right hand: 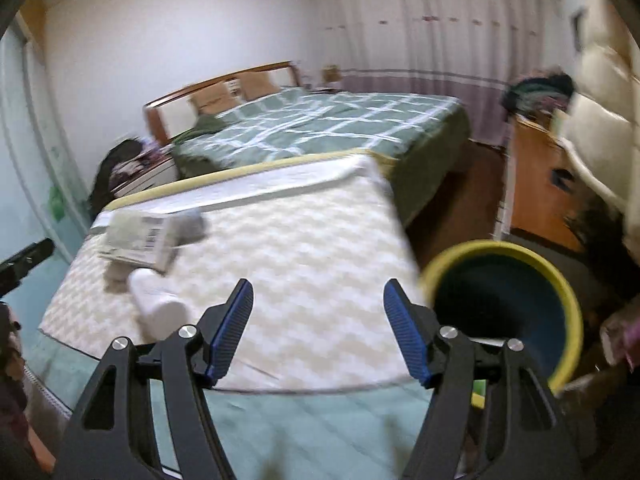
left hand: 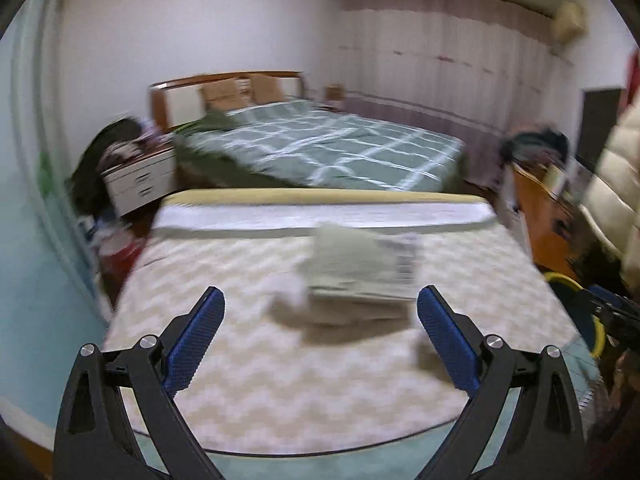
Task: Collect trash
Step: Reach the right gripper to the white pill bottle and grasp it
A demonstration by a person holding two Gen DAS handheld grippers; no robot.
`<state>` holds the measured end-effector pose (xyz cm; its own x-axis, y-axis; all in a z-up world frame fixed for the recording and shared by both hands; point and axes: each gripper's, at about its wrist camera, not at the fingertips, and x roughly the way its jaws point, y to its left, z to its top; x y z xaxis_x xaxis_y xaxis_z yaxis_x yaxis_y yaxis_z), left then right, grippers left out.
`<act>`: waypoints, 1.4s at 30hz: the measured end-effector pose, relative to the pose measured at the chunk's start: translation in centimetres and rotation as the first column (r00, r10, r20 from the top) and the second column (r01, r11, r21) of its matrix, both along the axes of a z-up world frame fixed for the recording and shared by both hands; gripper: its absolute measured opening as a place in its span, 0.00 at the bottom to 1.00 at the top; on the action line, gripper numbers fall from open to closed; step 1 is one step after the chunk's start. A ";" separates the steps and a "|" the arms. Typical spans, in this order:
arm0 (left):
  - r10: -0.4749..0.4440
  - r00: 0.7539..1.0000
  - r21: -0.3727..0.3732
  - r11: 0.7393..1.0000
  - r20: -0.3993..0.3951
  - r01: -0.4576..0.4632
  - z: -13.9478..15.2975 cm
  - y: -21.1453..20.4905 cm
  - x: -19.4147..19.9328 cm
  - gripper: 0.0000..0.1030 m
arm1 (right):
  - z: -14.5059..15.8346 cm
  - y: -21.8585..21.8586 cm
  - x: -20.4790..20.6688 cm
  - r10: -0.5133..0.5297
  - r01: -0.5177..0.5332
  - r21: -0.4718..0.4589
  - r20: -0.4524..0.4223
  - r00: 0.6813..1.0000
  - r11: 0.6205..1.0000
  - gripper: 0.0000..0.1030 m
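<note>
A grey-green package with a barcode label (left hand: 360,268) (right hand: 140,240) lies on the chevron-patterned mattress (left hand: 280,360) (right hand: 312,248). Beside it lies a white crumpled item (left hand: 288,294), which in the right wrist view looks like a white bottle (right hand: 160,304). My left gripper (left hand: 322,320) hovers short of both, jaws wide apart and empty. My right gripper (right hand: 318,312) is open over the mattress with nothing between its fingers. A yellow-rimmed dark blue bin (right hand: 504,304) (left hand: 576,284) sits just right of its right finger. All is motion-blurred.
Behind the mattress stands a bed with a green plaid cover (left hand: 320,144) (right hand: 320,124). A white nightstand (left hand: 140,180) is at the left, a wooden cabinet (left hand: 548,220) (right hand: 540,188) at the right. A cream puffy jacket (left hand: 616,184) (right hand: 600,128) fills the right edge.
</note>
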<state>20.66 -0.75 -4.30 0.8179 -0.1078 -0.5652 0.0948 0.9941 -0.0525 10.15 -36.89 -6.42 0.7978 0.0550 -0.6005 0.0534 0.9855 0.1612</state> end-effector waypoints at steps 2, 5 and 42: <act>0.037 0.999 -0.005 0.999 -0.010 -0.037 -1.0 2.3 0.2 0.93 | 0.2 2.6 1.2 0.057 -0.057 0.004 -0.007 0.998 0.998 0.63; 0.060 0.998 -0.016 0.998 -0.026 -0.061 -2.2 4.2 0.6 0.93 | 0.3 5.8 2.5 0.120 -0.120 -0.001 -0.018 0.993 0.993 0.63; -0.009 0.998 -0.086 0.996 -0.067 0.004 -5.9 3.6 1.9 0.93 | -3.3 14.8 5.6 0.302 -0.308 -0.023 -0.137 0.943 0.951 0.52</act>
<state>22.52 2.86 -10.24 0.7772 -0.1633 -0.6077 0.0946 0.9851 -0.1437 15.73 -22.13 -9.76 0.6620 0.2550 -0.7048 -0.2331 0.9638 0.1297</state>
